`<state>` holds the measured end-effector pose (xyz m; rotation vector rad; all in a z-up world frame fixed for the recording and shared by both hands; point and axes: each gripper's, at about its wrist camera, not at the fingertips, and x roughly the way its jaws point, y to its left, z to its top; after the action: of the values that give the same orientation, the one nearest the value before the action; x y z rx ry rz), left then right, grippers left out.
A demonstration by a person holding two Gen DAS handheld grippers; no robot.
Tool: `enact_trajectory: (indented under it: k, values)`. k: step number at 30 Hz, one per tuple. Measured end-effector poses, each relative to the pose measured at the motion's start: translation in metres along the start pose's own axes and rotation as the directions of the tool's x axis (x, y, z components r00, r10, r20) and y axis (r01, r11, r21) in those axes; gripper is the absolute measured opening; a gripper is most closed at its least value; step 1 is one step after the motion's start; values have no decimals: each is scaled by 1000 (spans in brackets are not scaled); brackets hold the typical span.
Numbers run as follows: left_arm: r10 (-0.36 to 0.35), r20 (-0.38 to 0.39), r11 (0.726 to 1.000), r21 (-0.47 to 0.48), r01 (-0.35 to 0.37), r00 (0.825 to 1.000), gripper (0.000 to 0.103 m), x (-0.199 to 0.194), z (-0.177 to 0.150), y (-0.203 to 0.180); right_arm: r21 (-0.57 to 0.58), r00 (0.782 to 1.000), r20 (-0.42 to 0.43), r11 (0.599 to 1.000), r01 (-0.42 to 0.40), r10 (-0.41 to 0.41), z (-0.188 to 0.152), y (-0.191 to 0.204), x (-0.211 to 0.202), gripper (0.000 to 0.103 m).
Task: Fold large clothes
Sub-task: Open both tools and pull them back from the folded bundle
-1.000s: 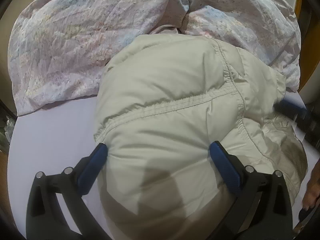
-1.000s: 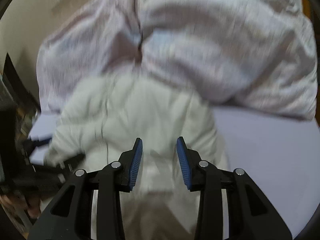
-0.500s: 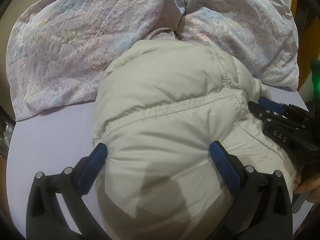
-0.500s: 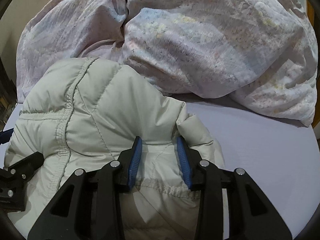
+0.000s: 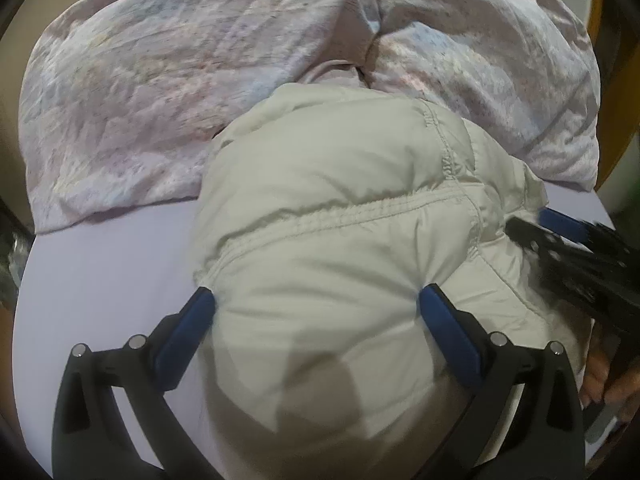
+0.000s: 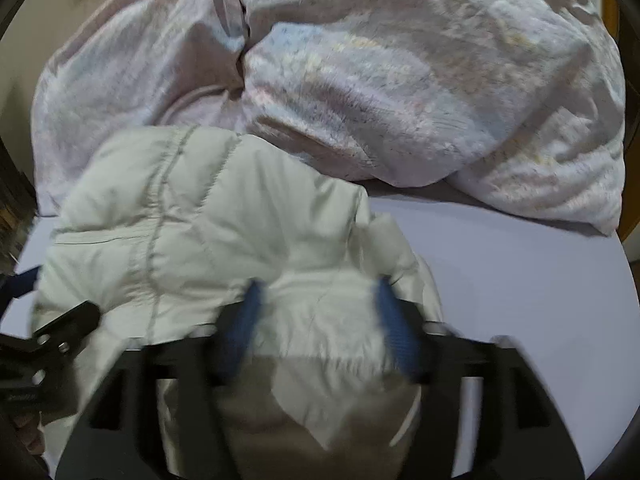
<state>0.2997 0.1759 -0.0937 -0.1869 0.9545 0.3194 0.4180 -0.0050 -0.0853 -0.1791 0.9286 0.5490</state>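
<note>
left tool (image 5: 314, 304) spread wide over jacket (image 5: 340, 208) | right tool (image 6: 316, 308) blurred, apart astride jacket fold

The puffy jacket (image 5: 332, 216) between the fingers is pale cream-grey all over. The fingers (image 5: 188, 332) are black with blue pads. Past them, the duvet (image 5: 160, 92) is light pink with tiny blue and yellow speckles. The bed sheet (image 6: 520, 272) is plain pale purple.

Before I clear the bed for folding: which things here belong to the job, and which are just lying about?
Job:
puffer jacket
left gripper
right gripper

Lying about:
patterned duvet
lilac sheet beneath
</note>
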Motion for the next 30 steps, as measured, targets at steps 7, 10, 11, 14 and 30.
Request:
enact_trajectory:
  k: [7, 10, 11, 14, 30]
  values:
    - [7, 17, 1000, 14, -7, 1000, 101, -45, -14, 6, 46, 998, -39, 998, 52, -51, -17, -18, -53, 89]
    - [7, 21, 1000, 21, -8, 1000, 101, -67, -26, 8, 73, 996, -74, 996, 53, -47, -26, -26, -72, 91]
    - [5, 21, 1000, 17, -6, 1000, 101, -72, -29, 8, 77, 996, -82, 996, 48, -42, -27, -25, -72, 92]
    - [-5, 19, 1000, -7, 5, 1000, 101, -90, -40, 12, 71, 995, -101, 997, 31, -24, -32, -20, -87, 93]
    - [-94, -43, 995, -30, 92, 995, 101, -166, -106, -4, 92, 968, -238, 994, -57, 78, -101, 0, -148, 93]
